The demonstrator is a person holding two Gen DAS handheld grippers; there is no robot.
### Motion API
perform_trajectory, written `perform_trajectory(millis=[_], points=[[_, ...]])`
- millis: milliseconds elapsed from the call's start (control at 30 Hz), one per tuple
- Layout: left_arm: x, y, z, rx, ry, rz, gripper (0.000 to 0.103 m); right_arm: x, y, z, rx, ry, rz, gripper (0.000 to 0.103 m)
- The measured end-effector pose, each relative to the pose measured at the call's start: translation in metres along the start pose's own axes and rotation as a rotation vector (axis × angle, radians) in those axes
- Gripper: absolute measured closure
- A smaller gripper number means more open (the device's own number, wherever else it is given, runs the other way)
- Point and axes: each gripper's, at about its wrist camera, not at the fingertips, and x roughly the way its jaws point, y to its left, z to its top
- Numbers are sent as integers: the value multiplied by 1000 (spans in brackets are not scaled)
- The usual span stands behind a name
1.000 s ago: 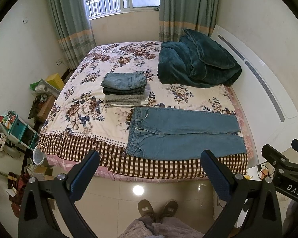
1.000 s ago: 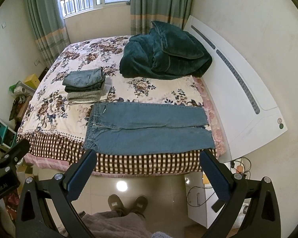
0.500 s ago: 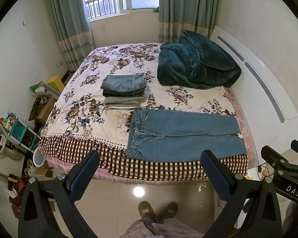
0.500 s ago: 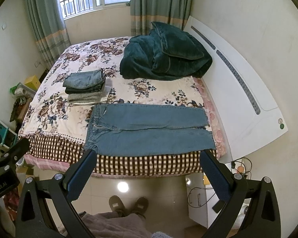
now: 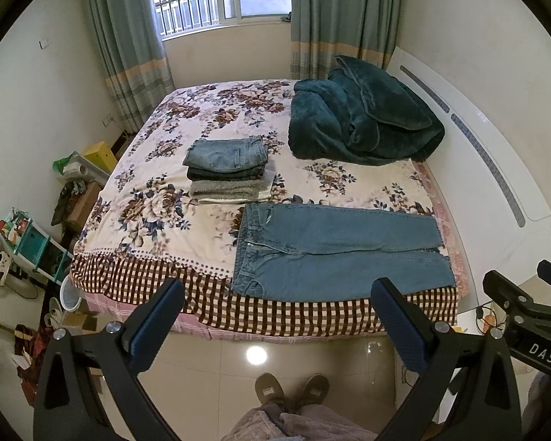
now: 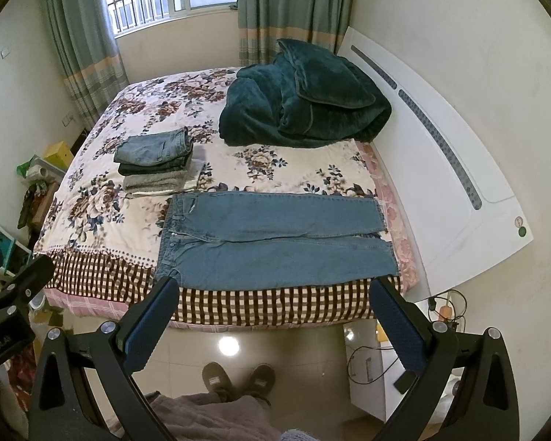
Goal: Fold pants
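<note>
A pair of blue jeans (image 5: 334,250) lies flat along the near edge of the bed, waist to the left, legs to the right; it also shows in the right wrist view (image 6: 272,239). My left gripper (image 5: 281,316) is open and empty, held above the floor in front of the bed. My right gripper (image 6: 272,316) is open and empty too, held back from the bed edge. The right gripper's body shows at the right of the left wrist view (image 5: 525,316).
A stack of folded jeans and grey clothes (image 5: 227,165) sits behind the waist of the pants. A dark green blanket (image 5: 363,121) is heaped near the white headboard (image 5: 496,183). Clutter and shelves (image 5: 36,242) stand left of the bed. My feet (image 5: 290,389) are on the tiled floor.
Both grippers have drawn back and up slightly from the bed; the view is a little wider. The jeans have not moved.
</note>
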Motion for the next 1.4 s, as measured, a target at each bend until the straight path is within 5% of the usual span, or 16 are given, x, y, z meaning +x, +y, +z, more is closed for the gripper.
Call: perform_trajectory(millis=[600, 867, 1167, 1400], points=[[20, 16, -5, -5, 26, -38, 0, 23, 6, 0, 49, 34, -34, 0], [61, 26, 11, 12, -4, -19, 0, 60, 11, 16, 142, 15, -60, 0], [153, 25, 56, -4, 20, 45, 0, 175, -15, 77, 219, 56, -138, 0], [287, -1, 109, -90, 166, 133, 0, 348, -89, 146, 326, 187, -148, 0]])
